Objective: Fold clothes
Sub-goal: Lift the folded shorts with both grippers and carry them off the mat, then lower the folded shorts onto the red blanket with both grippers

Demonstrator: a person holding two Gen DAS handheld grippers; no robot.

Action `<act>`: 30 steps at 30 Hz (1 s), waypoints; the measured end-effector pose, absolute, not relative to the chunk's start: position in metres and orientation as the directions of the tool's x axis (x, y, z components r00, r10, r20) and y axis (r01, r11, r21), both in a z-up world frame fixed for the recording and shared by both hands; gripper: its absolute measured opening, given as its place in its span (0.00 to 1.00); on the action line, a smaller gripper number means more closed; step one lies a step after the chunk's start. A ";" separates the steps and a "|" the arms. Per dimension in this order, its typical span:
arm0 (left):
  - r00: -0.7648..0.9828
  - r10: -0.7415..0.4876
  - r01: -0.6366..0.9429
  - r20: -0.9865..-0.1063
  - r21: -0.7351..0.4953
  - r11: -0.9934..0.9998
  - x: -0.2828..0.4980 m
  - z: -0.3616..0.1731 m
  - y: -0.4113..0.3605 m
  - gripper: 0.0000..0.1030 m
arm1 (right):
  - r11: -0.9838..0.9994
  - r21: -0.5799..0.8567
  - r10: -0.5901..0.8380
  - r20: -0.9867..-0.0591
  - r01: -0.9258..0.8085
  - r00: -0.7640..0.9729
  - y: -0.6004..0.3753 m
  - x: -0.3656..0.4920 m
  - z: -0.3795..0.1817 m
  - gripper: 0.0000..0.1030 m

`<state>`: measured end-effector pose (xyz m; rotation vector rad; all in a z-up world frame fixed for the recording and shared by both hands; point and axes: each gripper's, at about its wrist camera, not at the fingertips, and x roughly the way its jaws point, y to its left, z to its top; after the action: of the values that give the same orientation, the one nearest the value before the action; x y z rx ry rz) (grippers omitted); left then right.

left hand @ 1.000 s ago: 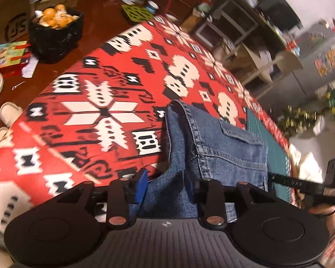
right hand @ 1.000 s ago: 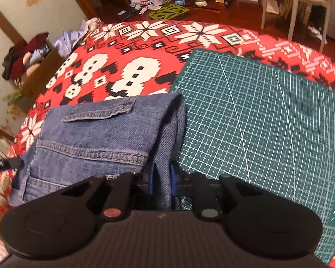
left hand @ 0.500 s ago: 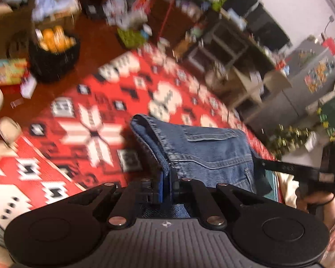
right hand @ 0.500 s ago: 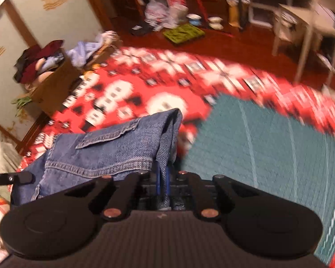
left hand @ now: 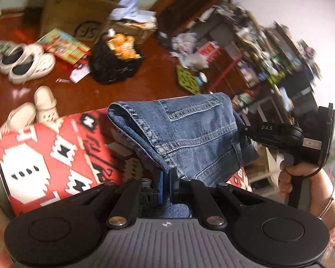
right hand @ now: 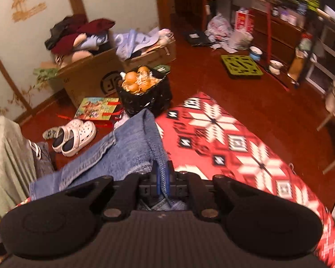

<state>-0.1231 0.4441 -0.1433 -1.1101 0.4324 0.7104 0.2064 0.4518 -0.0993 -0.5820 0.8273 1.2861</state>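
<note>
A folded pair of blue jeans [left hand: 185, 134] hangs in the air above the table with the red patterned cloth [left hand: 38, 156]. My left gripper [left hand: 166, 184] is shut on the near edge of the jeans. My right gripper [right hand: 162, 178] is shut on the other edge of the jeans [right hand: 122, 154]. In the left wrist view the right gripper's black body [left hand: 297, 136] shows at the far side of the jeans, held by a hand. The cloth also shows in the right wrist view [right hand: 234, 147].
On the wooden floor: a black basket of oranges [right hand: 143, 91], a cardboard box of clothes [right hand: 89, 76], white clogs [right hand: 76, 136], a green mat [right hand: 241, 64]. Shelves and clutter stand at the right. A pale green fabric [right hand: 6, 160] hangs at the left.
The left gripper closed on the jeans. Both grippers lifted the jeans off the table and swung left; the green cutting mat has left view.
</note>
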 end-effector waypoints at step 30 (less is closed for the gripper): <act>0.635 0.036 -0.643 -0.772 -0.502 0.578 -0.163 -0.153 0.463 0.23 | 0.223 0.185 0.664 -0.748 -0.957 0.010 0.237 0.071 -0.155 0.20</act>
<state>-0.1631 0.4633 -0.1529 -0.8731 0.7959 0.4508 0.0712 0.2373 -0.1545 -0.4335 0.8502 1.3284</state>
